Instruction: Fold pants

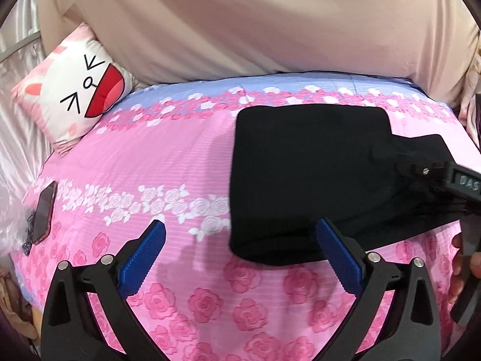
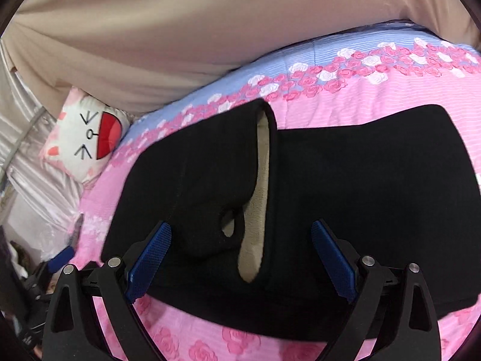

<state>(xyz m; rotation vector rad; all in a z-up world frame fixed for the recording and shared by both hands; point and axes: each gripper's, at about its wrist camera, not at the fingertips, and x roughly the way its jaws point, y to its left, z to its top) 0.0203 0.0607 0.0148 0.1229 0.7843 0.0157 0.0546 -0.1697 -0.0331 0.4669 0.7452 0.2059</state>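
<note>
Black pants (image 1: 303, 174) lie folded on the pink rose-print bedspread (image 1: 144, 156). My left gripper (image 1: 240, 234) hovers open over the bed at the pants' near left corner; its right blue pad overlaps the pants' near edge and nothing is between the jaws. In the right wrist view the pants (image 2: 360, 180) fill the middle, with one folded layer curled back to show beige lining (image 2: 258, 198). My right gripper (image 2: 240, 234) is open above that layer, its pads wide apart and clear of the cloth. The right gripper's black body (image 1: 460, 180) reaches in over the pants' right side.
A cartoon cat pillow (image 1: 75, 96) leans at the bed's far left corner. A dark phone (image 1: 45, 213) lies near the left edge. A beige drape (image 1: 240, 24) hangs behind the bed. A hand (image 1: 463, 267) shows at the right edge.
</note>
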